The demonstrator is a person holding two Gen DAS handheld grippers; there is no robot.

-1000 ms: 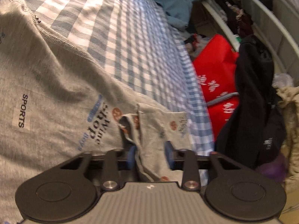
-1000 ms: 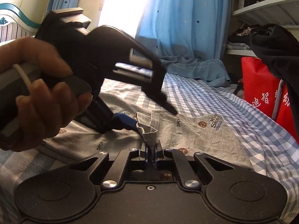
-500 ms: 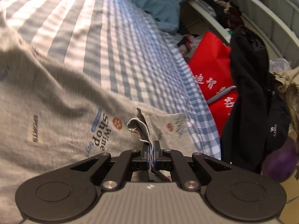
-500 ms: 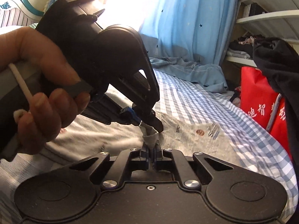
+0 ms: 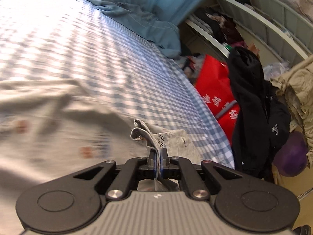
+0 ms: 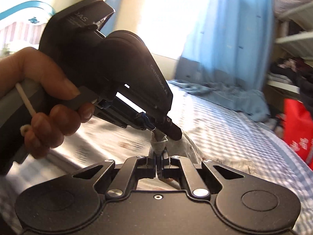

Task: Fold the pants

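The grey printed pants [image 5: 58, 129] lie spread on the blue checked bed [image 5: 97, 58]. My left gripper [image 5: 158, 157] is shut on a bunched cuff end of the pants, lifted off the bed. In the right wrist view my right gripper [image 6: 158, 159] is shut on the same bunched hem [image 6: 158, 144], right beside the left gripper [image 6: 156, 126], which a hand holds just above it. The rest of the pants trails away under both grippers [image 6: 121, 143].
A crumpled blue cloth [image 5: 140, 21] lies at the far end of the bed under a blue curtain [image 6: 225, 29]. Beside the bed stand a red bag [image 5: 215, 90], hanging black clothes [image 5: 252, 101], a beige jacket [image 5: 295, 92], a purple ball [image 5: 289, 154] and white shelves [image 5: 244, 25].
The left gripper closed on the cuff a second ago. Both grippers have since lifted the held hem up and moved along the bed; the view is motion blurred.
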